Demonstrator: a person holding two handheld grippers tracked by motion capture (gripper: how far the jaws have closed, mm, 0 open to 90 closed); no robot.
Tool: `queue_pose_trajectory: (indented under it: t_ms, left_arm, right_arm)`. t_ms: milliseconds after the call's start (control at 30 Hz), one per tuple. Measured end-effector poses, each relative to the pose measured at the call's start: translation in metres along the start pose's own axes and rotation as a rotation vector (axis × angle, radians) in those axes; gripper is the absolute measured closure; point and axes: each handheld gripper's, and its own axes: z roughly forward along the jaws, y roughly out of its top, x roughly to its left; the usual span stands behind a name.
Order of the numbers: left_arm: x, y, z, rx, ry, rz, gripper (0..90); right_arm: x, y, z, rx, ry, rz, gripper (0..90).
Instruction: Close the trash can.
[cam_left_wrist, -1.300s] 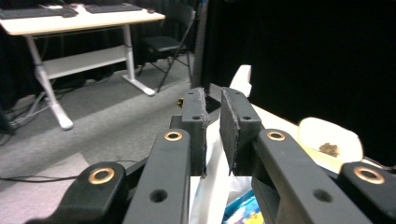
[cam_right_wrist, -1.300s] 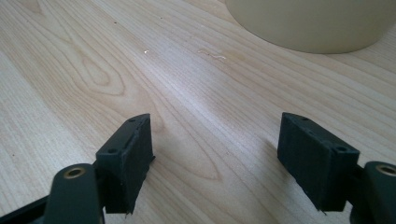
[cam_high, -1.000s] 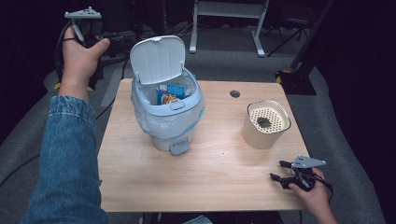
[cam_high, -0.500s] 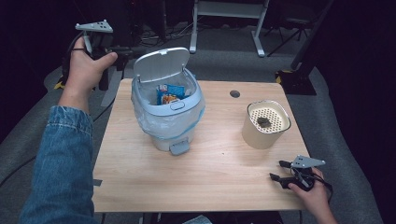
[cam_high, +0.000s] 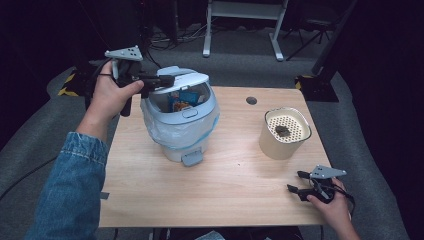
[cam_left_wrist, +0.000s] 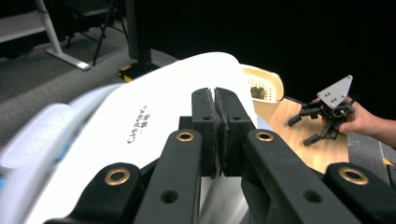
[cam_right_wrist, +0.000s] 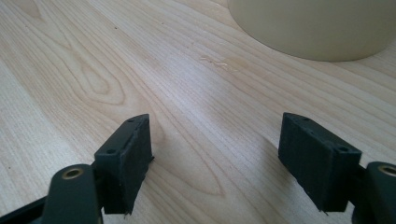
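A pale blue pedal bin with a plastic liner stands on the left half of the wooden table. Its white lid is tipped down almost flat, leaving a gap at the front where colourful packets show inside. My left gripper is shut with nothing between its pads and lies against the top of the lid. In the left gripper view the gripper has its pads pressed together right above the lid. My right gripper rests open at the table's front right, its jaws wide apart just over bare wood.
A cream cylindrical container with a perforated top and a small dark lump on it stands right of the bin, its base just ahead of the right gripper. A round cable hole sits near the far edge. Dark floor and stands lie beyond.
My left hand has moved right and down onto the bin. The lid has swung from upright to nearly shut under it. The right hand has stayed still.
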Motion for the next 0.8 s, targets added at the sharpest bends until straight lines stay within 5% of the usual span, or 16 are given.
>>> queue_pose_trajectory:
  t_ms: [467,800]
  left_arm:
    - [-0.010,-0.021,0.025,0.127,0.015,0.020,88.6]
    - [-0.010,-0.022,0.030,0.116,0.020,0.009,90.0]
  right_arm:
    - [-0.001,0.001,0.001,0.002,0.004,-0.005,25.7]
    - [-0.001,0.001,0.002,0.001,0.006,-0.004,25.6]
